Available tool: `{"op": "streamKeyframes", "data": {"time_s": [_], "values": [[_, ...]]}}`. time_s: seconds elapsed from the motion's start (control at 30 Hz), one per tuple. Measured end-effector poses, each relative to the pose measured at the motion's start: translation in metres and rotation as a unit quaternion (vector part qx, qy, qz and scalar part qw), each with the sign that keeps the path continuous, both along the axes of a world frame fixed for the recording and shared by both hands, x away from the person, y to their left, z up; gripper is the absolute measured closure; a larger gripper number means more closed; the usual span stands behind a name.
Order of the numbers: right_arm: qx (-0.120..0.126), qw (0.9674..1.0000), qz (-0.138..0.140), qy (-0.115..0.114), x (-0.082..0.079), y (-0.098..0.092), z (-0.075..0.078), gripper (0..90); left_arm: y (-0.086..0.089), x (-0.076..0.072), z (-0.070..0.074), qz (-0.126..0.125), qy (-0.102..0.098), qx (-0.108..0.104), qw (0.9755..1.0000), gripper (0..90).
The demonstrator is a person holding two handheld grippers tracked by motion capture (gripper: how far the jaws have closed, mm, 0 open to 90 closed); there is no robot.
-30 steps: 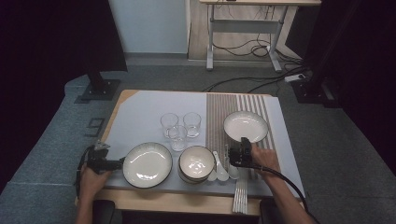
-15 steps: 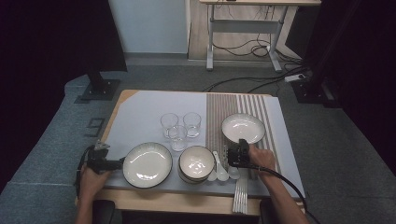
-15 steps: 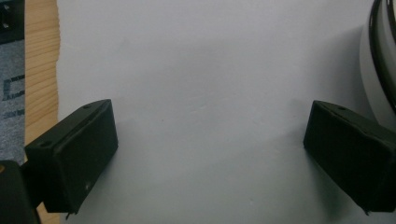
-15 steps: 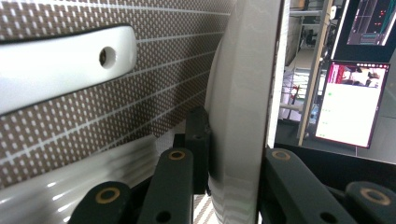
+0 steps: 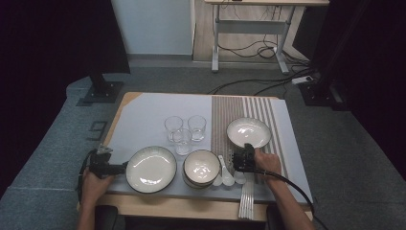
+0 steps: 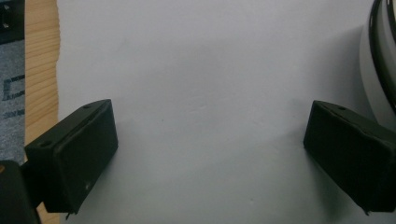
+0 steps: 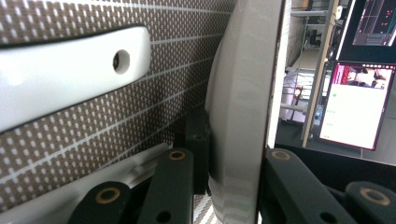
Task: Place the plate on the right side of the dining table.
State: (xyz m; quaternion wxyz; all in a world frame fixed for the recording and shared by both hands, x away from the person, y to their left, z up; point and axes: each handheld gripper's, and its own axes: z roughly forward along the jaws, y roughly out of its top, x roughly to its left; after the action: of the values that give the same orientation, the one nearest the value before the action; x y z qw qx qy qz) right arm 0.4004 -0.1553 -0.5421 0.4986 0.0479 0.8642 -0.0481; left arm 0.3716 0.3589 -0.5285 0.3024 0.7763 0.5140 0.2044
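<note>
Since the earlier frames, the bowl [image 5: 248, 132] on the striped mat [image 5: 225, 108] has shifted slightly toward the near side, drawn by the right gripper [image 5: 244, 157]; the left gripper [image 5: 106, 165] has held its place at the near left corner of the desk [image 5: 148, 108].

Right gripper: clamped on the near rim of the bowl, one jaw inside the rim and one outside. Left gripper: released, jaws wide apart over bare desk surface, just left of the large plate [image 5: 151, 168].

Handling, as a judgement:
- Glazed ceramic: stiff, moderately heavy, brittle.
- Smooth glaze makes the rim slippery under the pads.
- A one-sided rim hold leaves the far side unsupported, so the bowl will tend to tip; keep it low and level, or slide it.
- Take hold where the wall is steepest, pads seated deep over the rim.

View comparison:
- The high view gives the layout: three glasses [image 5: 184, 132] far of the plate, a smaller bowl [image 5: 201, 167] at near centre, spoons [image 5: 224, 173] between it and the right gripper, chopsticks [image 5: 246, 203] at the near edge.
- The right gripper view shows the bowl [image 7: 243, 107] wall clamped between the jaws and a white spoon handle [image 7: 70, 74] on the mat weave.
- The left gripper view shows the plate [image 6: 380, 60] edge beside its open jaws.
</note>
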Motion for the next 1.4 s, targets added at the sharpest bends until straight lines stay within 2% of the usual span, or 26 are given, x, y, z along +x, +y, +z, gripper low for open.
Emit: {"op": "streamKeyframes", "data": {"time_s": [0.27, 0.43, 0.6, 0.73, 0.87, 1.4], "values": [[-0.006, 1.0, 0.005, -0.004, -0.002, 0.005, 0.005, 73.1, 0.0, 0.0, 0.0, 0.0, 0.0, 0.0, 1.0, 2.9], [-0.002, 0.9999, 0.013, -0.002, -0.007, 0.008, 0.007, 70.2, 0.0, 0.0, 0.0, 0.0, 0.0, 0.0, 1.0, 2.8], [0.001, 0.9999, 0.008, 0.008, -0.008, 0.006, 0.009, 70.2, 0.0, 0.0, 0.0, 0.0, 0.0, 0.0, 1.0, 2.8], [0.015, 0.9998, 0.009, 0.015, -0.009, 0.005, 0.013, 69.9, 0.0, 0.0, 0.0, 0.0, 0.0, 0.0, 1.0, 2.9], [0.011, 0.9995, 0.011, 0.026, -0.011, 0.005, 0.013, 68.5, 0.0, 0.0, 0.0, 0.0, 0.0, 0.0, 1.0, 2.9], [0.03, 0.9983, 0.022, 0.045, -0.019, 0.002, 0.02, 65.7, 0.0, 0.0, 0.0, 0.0, 0.0, 0.0, 1.0, 2.9]]}}
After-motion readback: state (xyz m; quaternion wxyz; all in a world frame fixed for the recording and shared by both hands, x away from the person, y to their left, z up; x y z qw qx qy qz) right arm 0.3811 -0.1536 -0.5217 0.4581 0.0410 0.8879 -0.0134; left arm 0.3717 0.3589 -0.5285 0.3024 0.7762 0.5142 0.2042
